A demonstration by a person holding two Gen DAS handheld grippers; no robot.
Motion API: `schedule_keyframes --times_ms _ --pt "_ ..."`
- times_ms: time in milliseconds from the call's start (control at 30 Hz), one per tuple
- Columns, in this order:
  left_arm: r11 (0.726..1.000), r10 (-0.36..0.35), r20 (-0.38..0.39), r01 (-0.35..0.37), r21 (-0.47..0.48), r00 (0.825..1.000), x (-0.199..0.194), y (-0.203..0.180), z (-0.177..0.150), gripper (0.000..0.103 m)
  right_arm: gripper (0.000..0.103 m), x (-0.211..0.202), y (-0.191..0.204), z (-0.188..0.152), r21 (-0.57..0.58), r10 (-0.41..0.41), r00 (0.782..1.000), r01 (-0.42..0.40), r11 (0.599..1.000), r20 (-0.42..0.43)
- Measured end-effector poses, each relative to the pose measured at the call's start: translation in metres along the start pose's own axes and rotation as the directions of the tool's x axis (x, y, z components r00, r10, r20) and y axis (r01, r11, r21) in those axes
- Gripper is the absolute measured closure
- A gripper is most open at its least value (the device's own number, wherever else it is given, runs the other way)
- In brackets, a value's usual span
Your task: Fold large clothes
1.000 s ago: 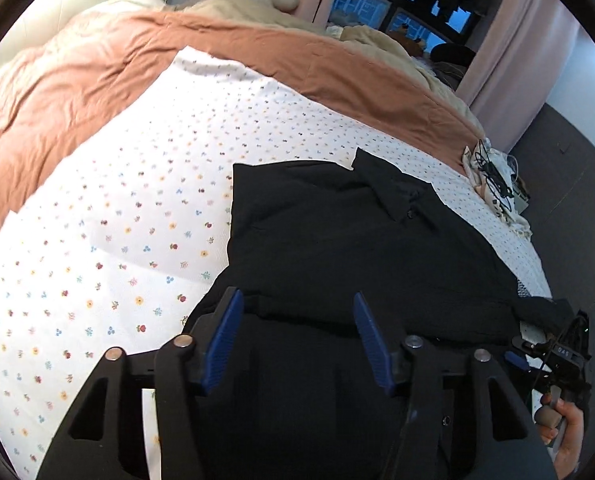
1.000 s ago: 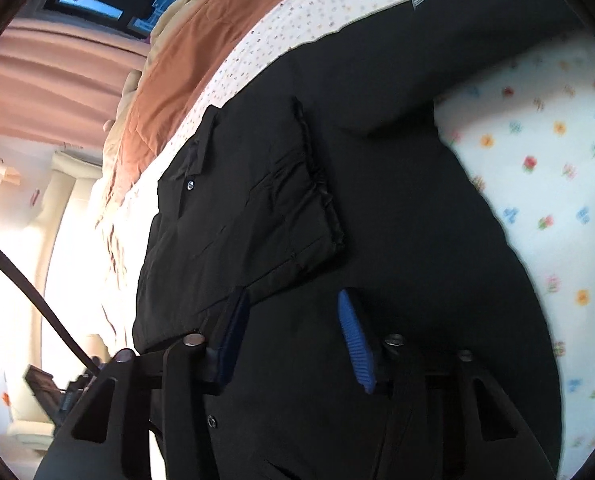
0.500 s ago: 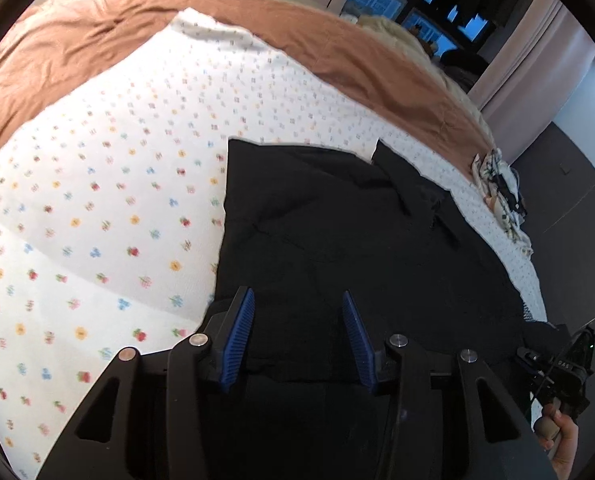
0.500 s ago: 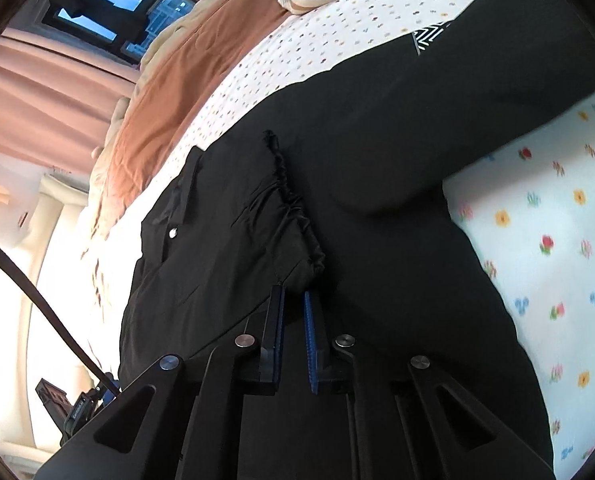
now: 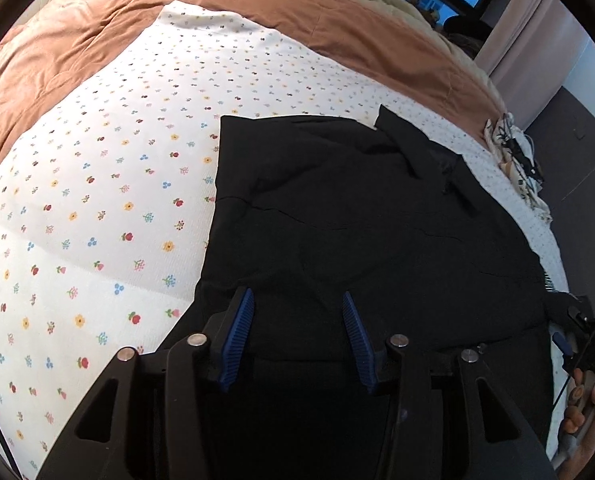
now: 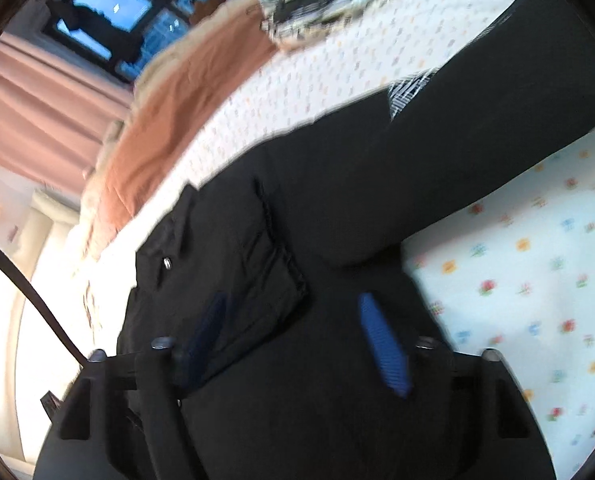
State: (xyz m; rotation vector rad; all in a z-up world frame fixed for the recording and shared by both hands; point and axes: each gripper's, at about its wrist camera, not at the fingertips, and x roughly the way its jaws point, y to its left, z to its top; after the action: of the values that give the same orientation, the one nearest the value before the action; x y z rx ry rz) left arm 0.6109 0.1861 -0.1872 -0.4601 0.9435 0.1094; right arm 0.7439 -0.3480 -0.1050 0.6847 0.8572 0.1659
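Black cloth across the near half of the bed: a large jacket [image 5: 361,216] spread flat on a white flowered sheet [image 5: 97,208], collar toward the far right, one sleeve folded over the body with its gathered cuff [image 6: 281,248] just ahead of the right gripper. Brown blanket [image 5: 97,32] bunched along the far edge of the bed, pink curtains [image 6: 37,112] and a dark window [image 6: 101,20] beyond. Small heap of cables on patterned cloth [image 5: 517,160] at the far right edge of the sheet. Left gripper [image 5: 297,320] low over the near hem of the jacket, blue fingers [image 5: 239,332] spread and opening, only flat cloth under the gap, nothing pinched. Right gripper [image 6: 297,336] over the folded sleeve, fingers [image 6: 381,344] wide apart and opening, picture blurred, cuff corner lying between them but not pressed. At the near right edge of the left wrist view, a hand [image 5: 589,412] around the handle of the other gripper. Bare sheet to the left of the jacket, and to the right of it in the right wrist view.
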Motion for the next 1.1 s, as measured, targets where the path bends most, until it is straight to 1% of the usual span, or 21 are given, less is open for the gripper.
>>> schedule_keyframes --times_ms 33,67,100,200,300,433,467,500,567,700,767,800,833,867,933,967,1033,1100 --pt "1.0 -0.011 0.009 0.011 -0.002 1.0 -0.005 0.0 -0.001 0.033 0.033 -0.009 -0.004 0.002 0.002 -0.008 1.0 0.008 1.0 0.023" --pt "1.0 -0.02 0.02 0.02 -0.006 1.0 -0.009 0.001 -0.001 0.026 0.033 -0.015 -0.008 0.001 0.001 -0.01 0.999 0.01 1.0 0.039" --pt "1.0 -0.027 0.034 0.027 -0.01 0.999 -0.015 0.002 -0.002 0.024 0.033 -0.023 -0.012 0.003 0.003 -0.017 0.998 0.017 1.0 0.062" --pt "1.0 -0.024 0.052 0.025 -0.008 0.998 -0.027 0.004 -0.003 0.023 0.033 -0.042 -0.028 0.005 0.015 -0.056 0.99 0.055 0.998 0.13" --pt "1.0 -0.022 0.066 0.023 -0.007 0.998 -0.038 0.007 -0.005 0.023 0.033 -0.061 -0.053 0.009 0.057 -0.087 0.977 0.077 0.995 0.196" --pt "1.0 -0.017 0.08 0.017 -0.005 0.997 -0.049 0.014 -0.008 0.023 0.033 -0.08 -0.079 0.009 0.106 -0.108 0.954 0.082 0.991 0.278" --pt "1.0 -0.016 0.081 0.017 -0.005 0.997 -0.051 0.015 -0.009 0.023 0.033 -0.08 -0.078 0.007 0.112 -0.11 0.95 0.08 0.99 0.294" --pt "1.0 -0.011 0.083 0.011 -0.003 0.996 -0.053 0.017 -0.009 0.023 0.035 -0.083 -0.082 0.007 0.122 -0.111 0.943 0.075 0.99 0.314" --pt "1.0 0.009 0.093 -0.011 0.011 0.996 -0.057 0.019 -0.011 0.023 0.044 -0.084 -0.086 0.006 0.145 -0.119 0.933 0.073 0.987 0.338" --pt "0.999 0.026 0.11 -0.029 0.027 0.994 -0.066 0.024 -0.013 0.023 0.047 -0.084 -0.097 0.0 0.201 -0.153 0.916 0.082 0.976 0.37" --pt "0.999 0.033 0.105 -0.036 0.026 0.994 -0.068 0.028 -0.013 0.023 0.047 -0.086 -0.1 -0.006 0.238 -0.17 0.902 0.077 0.968 0.397" --pt "0.999 0.036 0.104 -0.039 0.025 0.994 -0.069 0.03 -0.013 0.023 0.05 -0.085 -0.1 -0.008 0.254 -0.176 0.893 0.072 0.965 0.413" --pt "0.999 0.038 0.104 -0.041 0.021 0.994 -0.07 0.031 -0.013 0.023 0.064 -0.086 -0.101 -0.009 0.261 -0.173 0.883 0.059 0.964 0.437" --pt "0.999 0.038 0.104 -0.04 0.016 0.994 -0.072 0.033 -0.013 0.023 0.081 -0.086 -0.101 -0.01 0.255 -0.164 0.879 0.05 0.966 0.448" --pt "0.999 0.032 0.102 -0.032 0.002 0.994 -0.076 0.036 -0.013 0.023 0.097 -0.079 -0.097 -0.013 0.24 -0.151 0.879 0.044 0.97 0.452" --pt "1.0 0.029 0.103 -0.029 -0.002 0.994 -0.078 0.035 -0.013 0.023 0.1 -0.078 -0.094 -0.017 0.234 -0.141 0.876 0.033 0.972 0.461" --pt "1.0 0.018 0.114 -0.017 -0.009 0.993 -0.086 0.036 -0.013 0.023 0.102 -0.08 -0.086 -0.023 0.221 -0.114 0.868 0.004 0.975 0.484" --pt "1.0 0.004 0.124 -0.002 -0.018 0.992 -0.095 0.036 -0.013 0.023 0.103 -0.085 -0.068 -0.029 0.182 -0.078 0.856 -0.019 0.983 0.511"
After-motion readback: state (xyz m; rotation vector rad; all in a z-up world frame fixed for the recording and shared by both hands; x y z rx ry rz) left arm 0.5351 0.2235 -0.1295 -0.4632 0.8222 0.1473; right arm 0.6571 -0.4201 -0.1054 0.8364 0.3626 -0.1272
